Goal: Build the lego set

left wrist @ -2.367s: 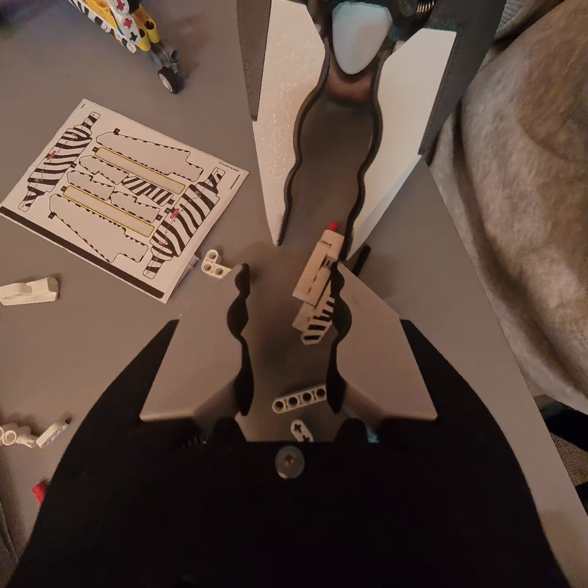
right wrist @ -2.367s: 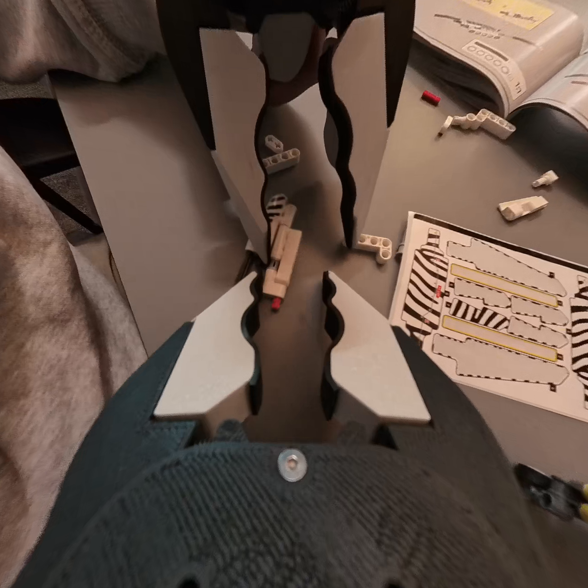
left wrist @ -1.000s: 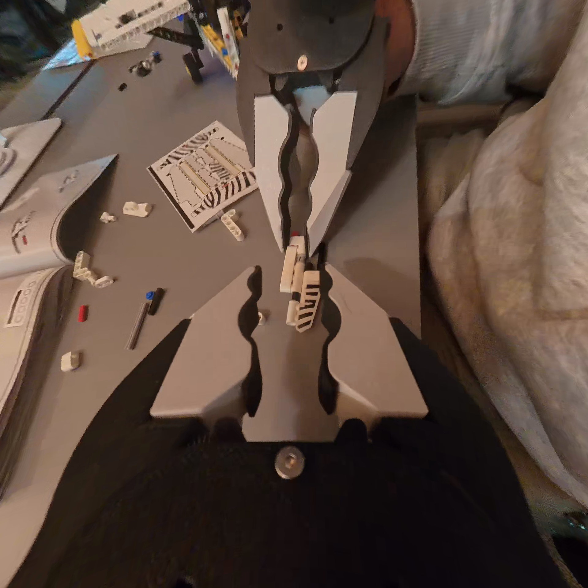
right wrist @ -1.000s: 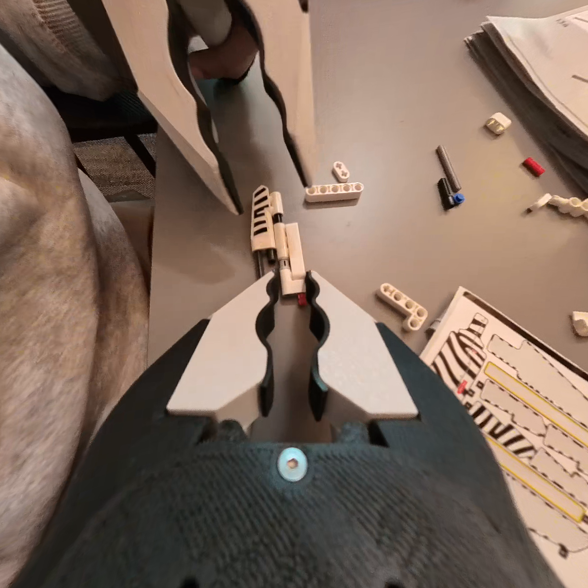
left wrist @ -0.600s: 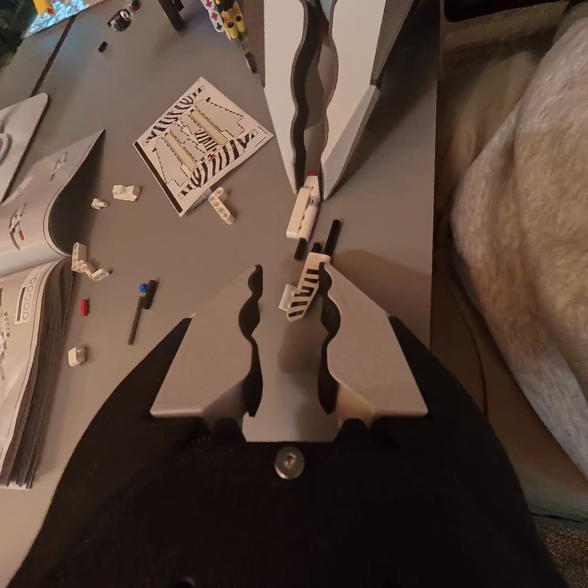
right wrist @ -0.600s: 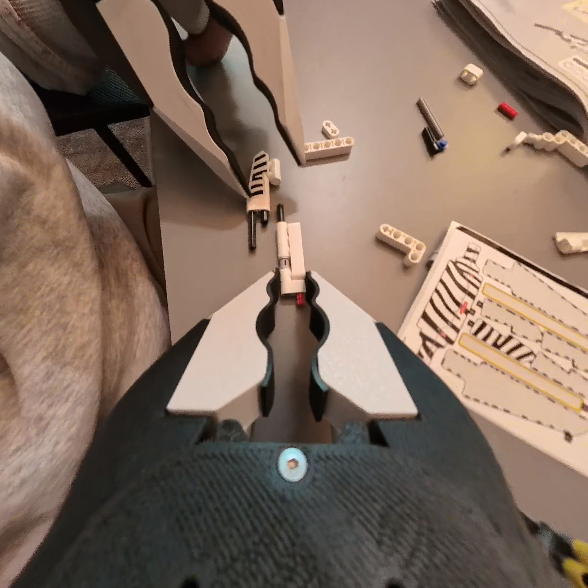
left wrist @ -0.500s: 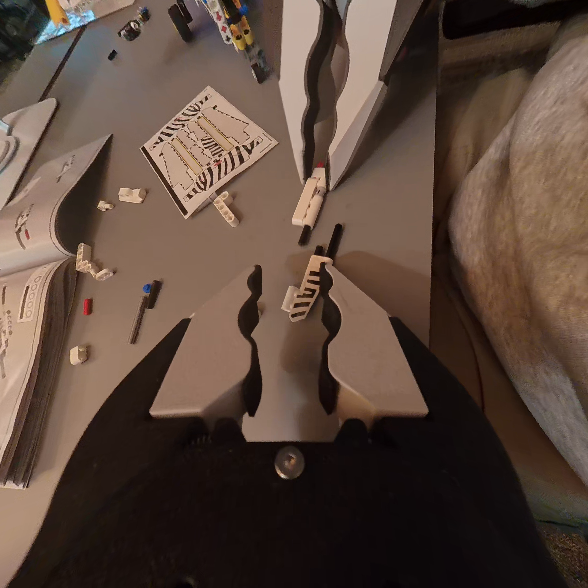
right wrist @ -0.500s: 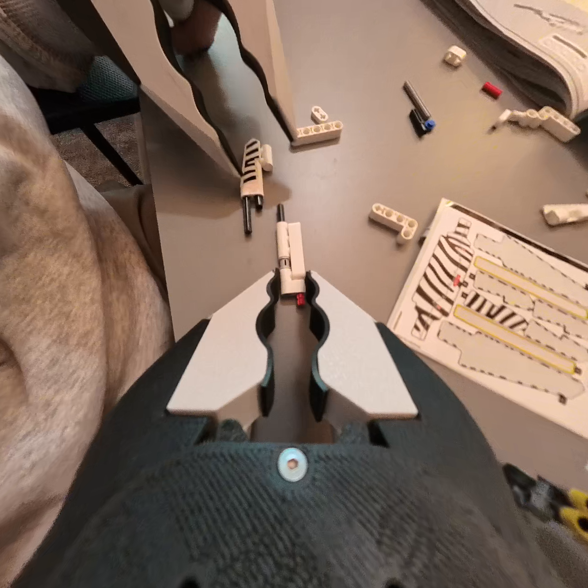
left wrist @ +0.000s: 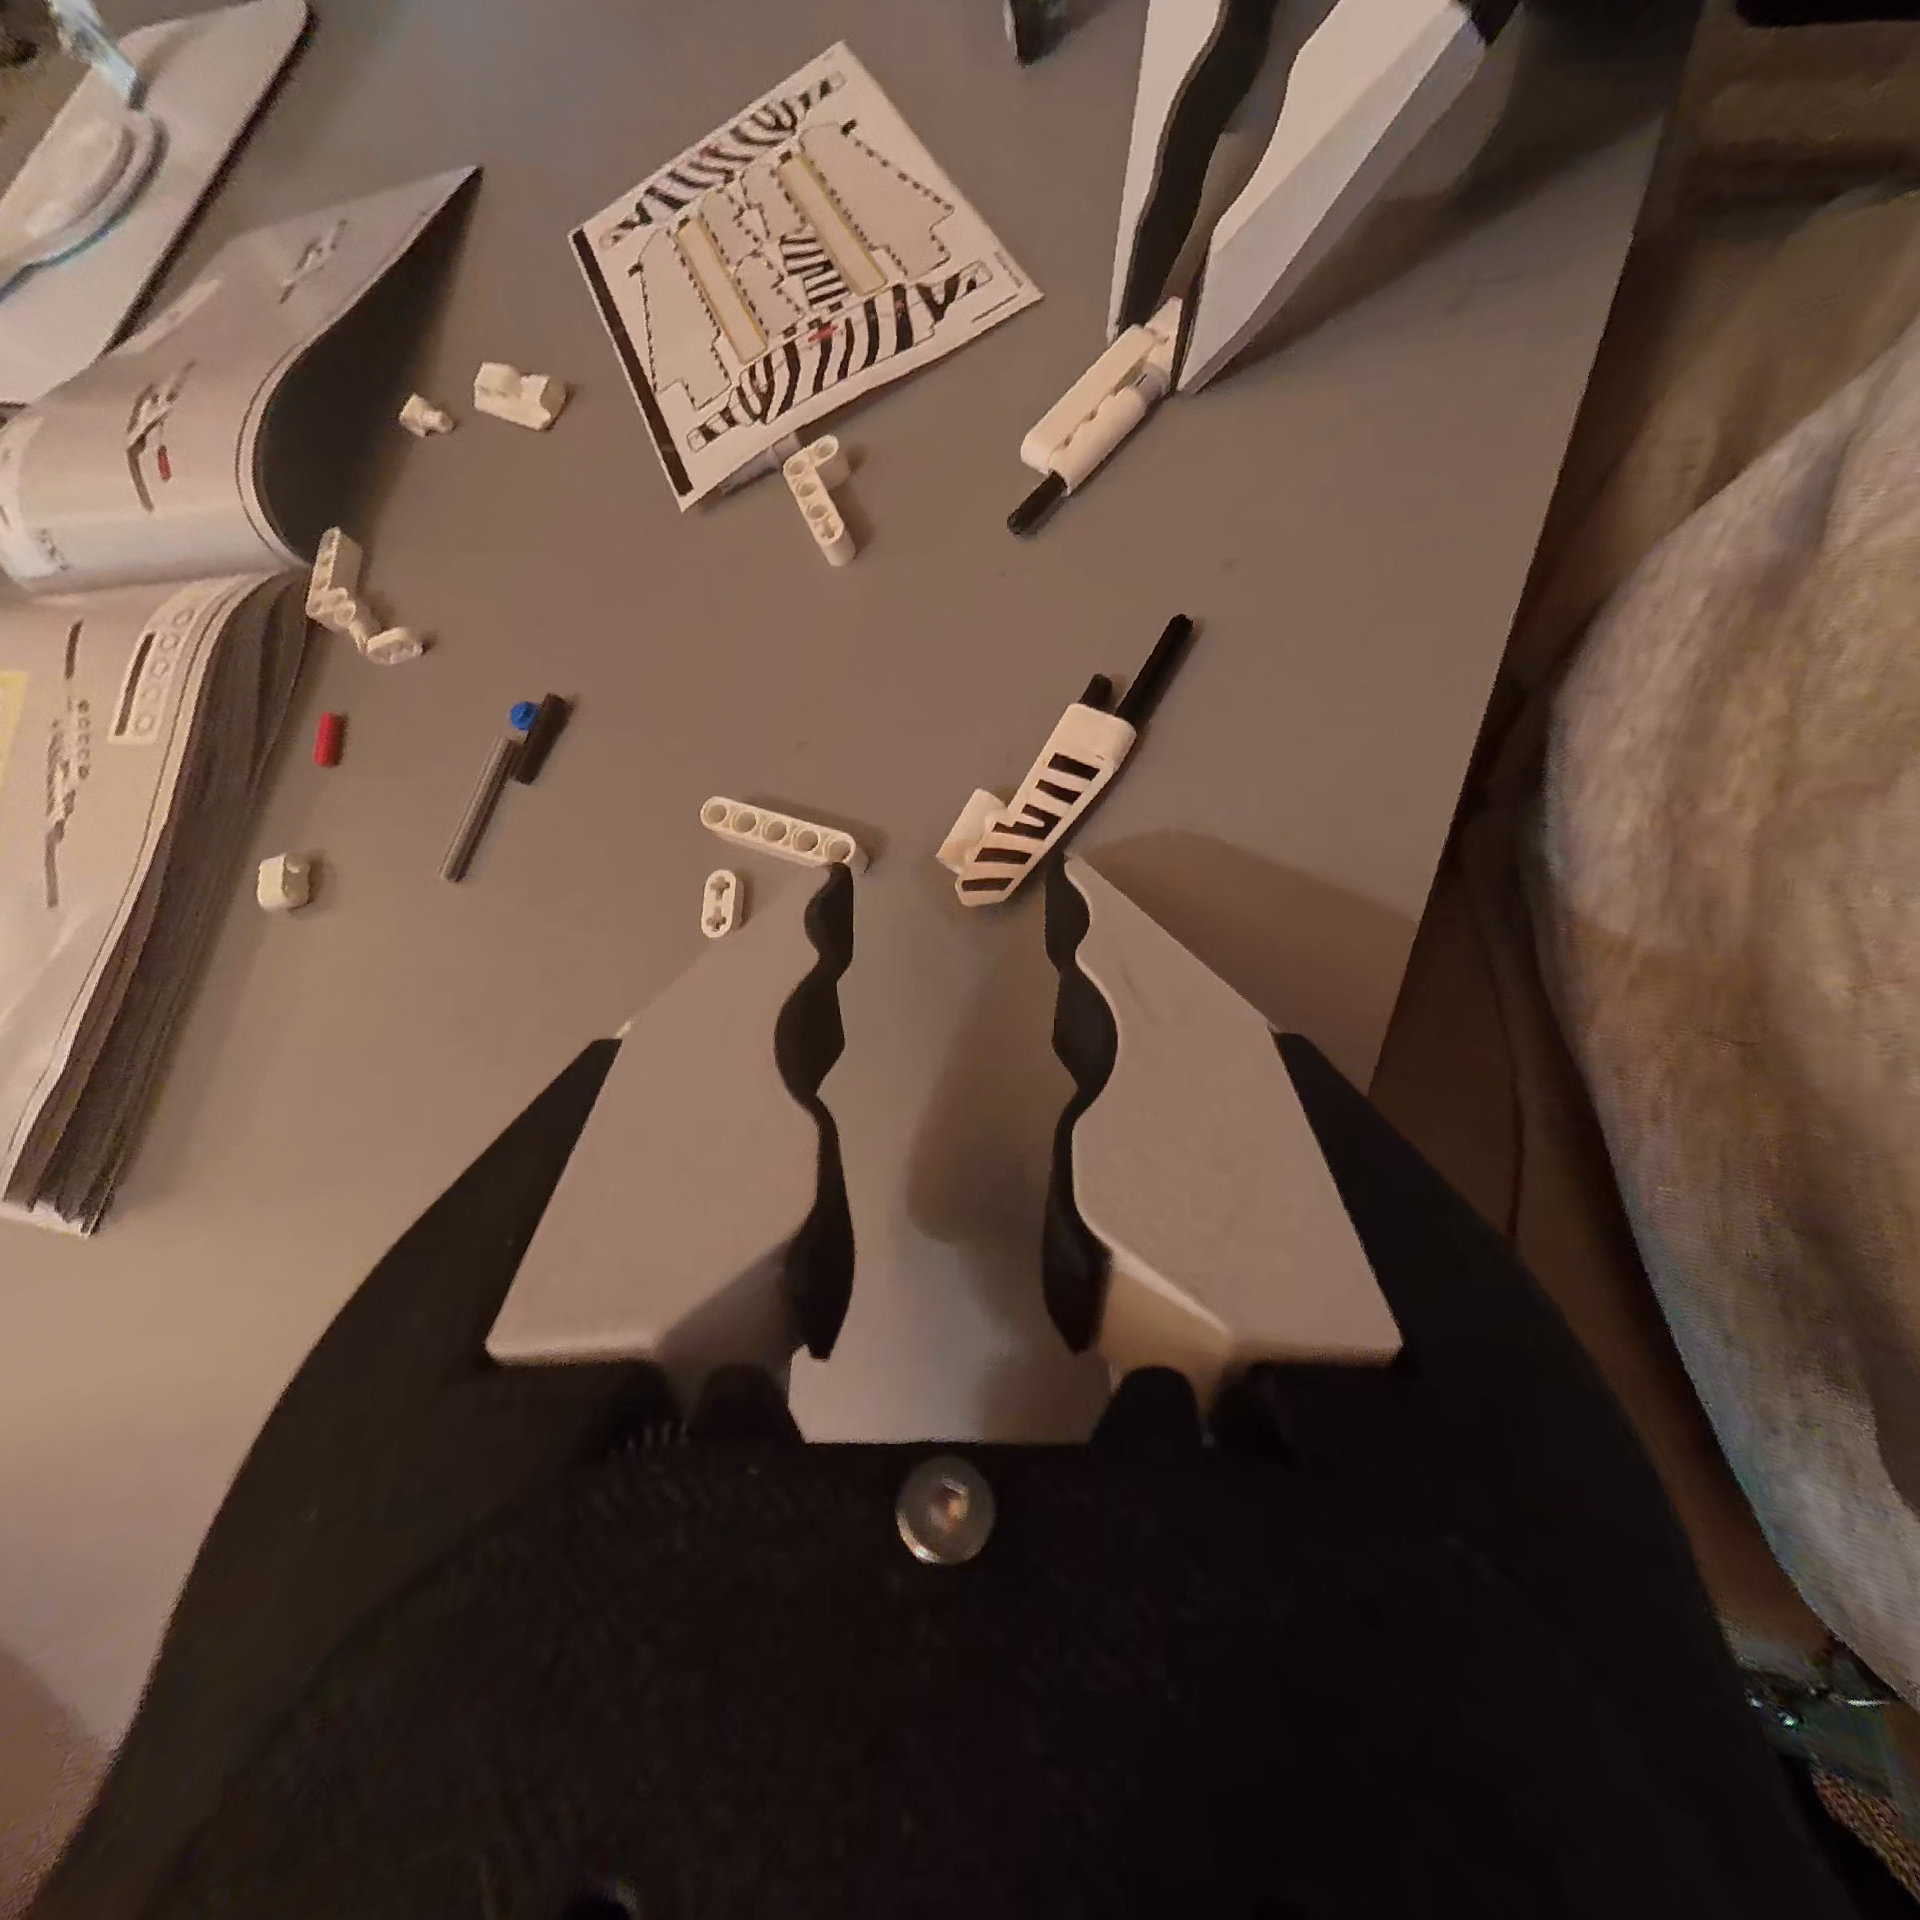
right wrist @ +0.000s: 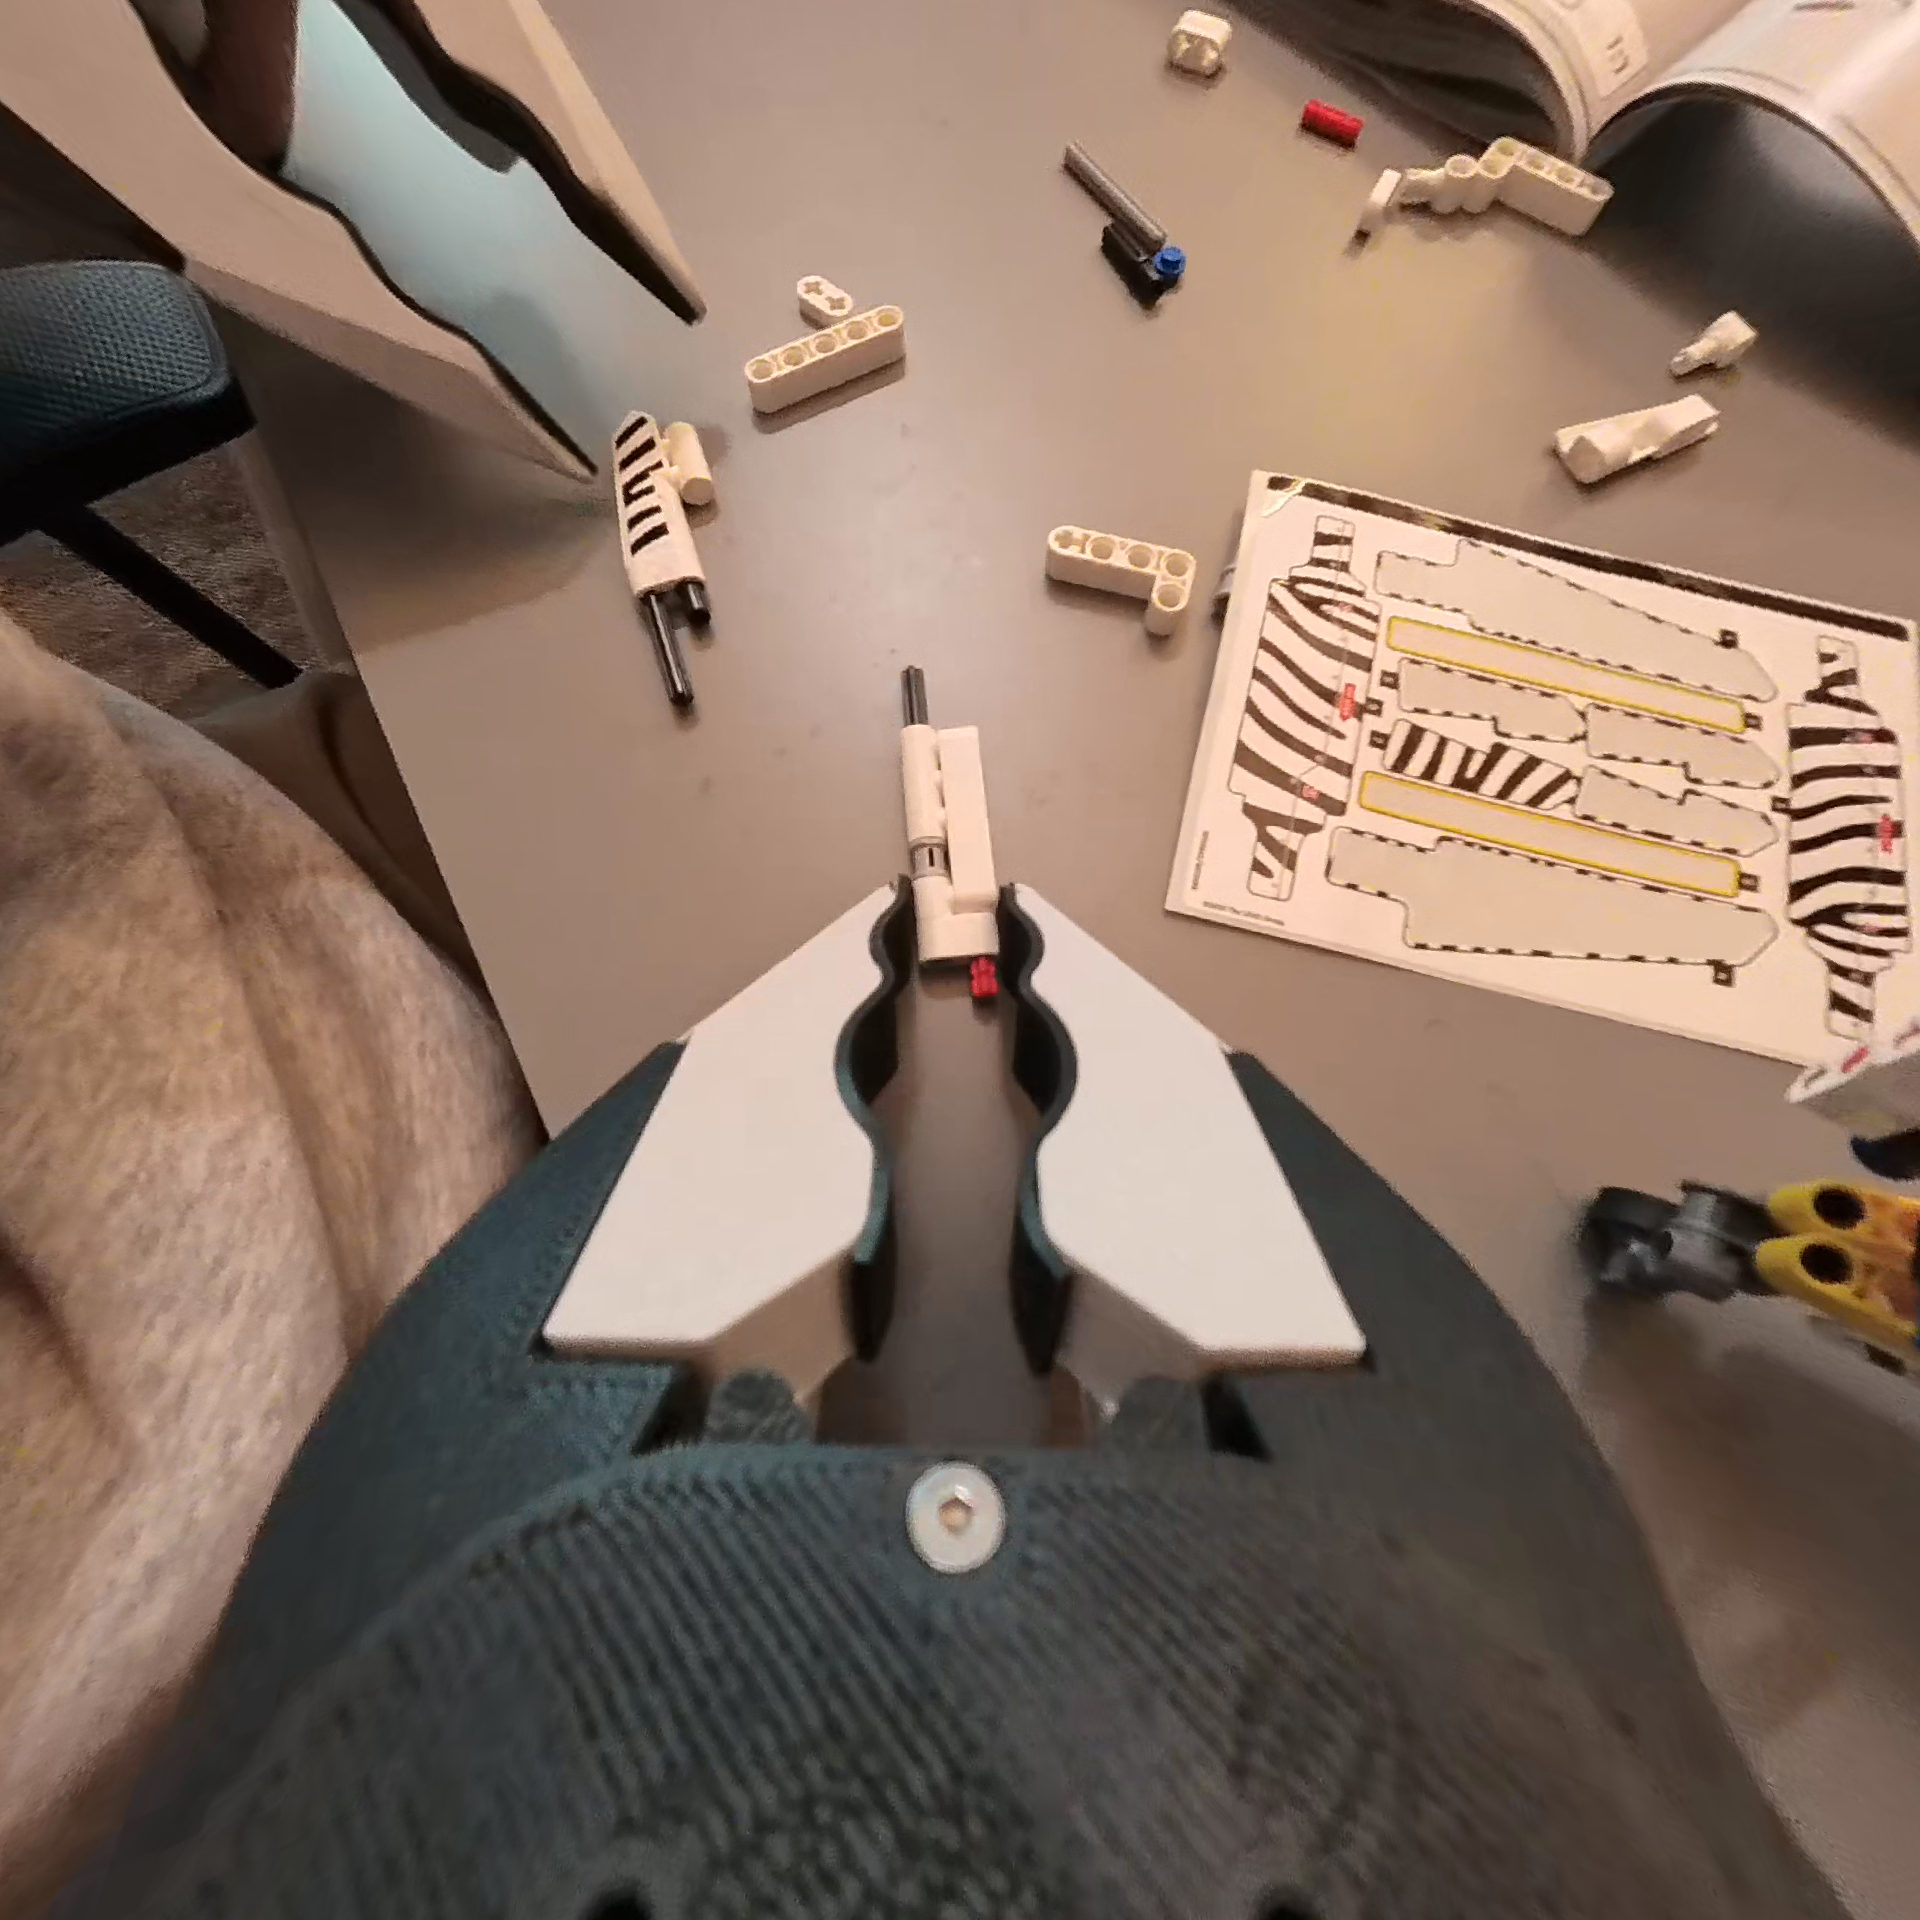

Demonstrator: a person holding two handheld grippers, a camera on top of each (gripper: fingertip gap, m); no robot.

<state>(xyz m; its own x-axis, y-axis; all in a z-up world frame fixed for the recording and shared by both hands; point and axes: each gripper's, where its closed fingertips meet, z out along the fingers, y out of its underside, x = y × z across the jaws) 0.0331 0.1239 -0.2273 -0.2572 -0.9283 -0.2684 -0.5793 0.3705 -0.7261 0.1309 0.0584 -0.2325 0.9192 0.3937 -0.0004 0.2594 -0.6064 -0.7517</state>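
The left gripper (left wrist: 948, 883), jaws wide and empty, sits just below the zebra-striped white lego panel with black axles (left wrist: 1042, 802), lying mid-frame on the grey bench (left wrist: 644, 1039), long axis slanting toward upper right. Upper right, the right gripper (left wrist: 1169, 343) is clamped narrowly on the white lego beam assembly with a black axle (left wrist: 1091, 416), pointing back toward the panel.

White assembly (right wrist: 948, 831) with black axle, end held in jaws; zebra-striped piece (left wrist: 1039, 805) lies flat.

**Grey table, warm dim light**

Flat grey table (left wrist: 644, 1039) under soft, yellowish lighting. A fuzzy beige blanket (left wrist: 1745, 831) bunches up right along its edge. Past the corner there's a dark mesh chair seat (right wrist: 104, 364) over speckled carpet (right wrist: 135, 582).
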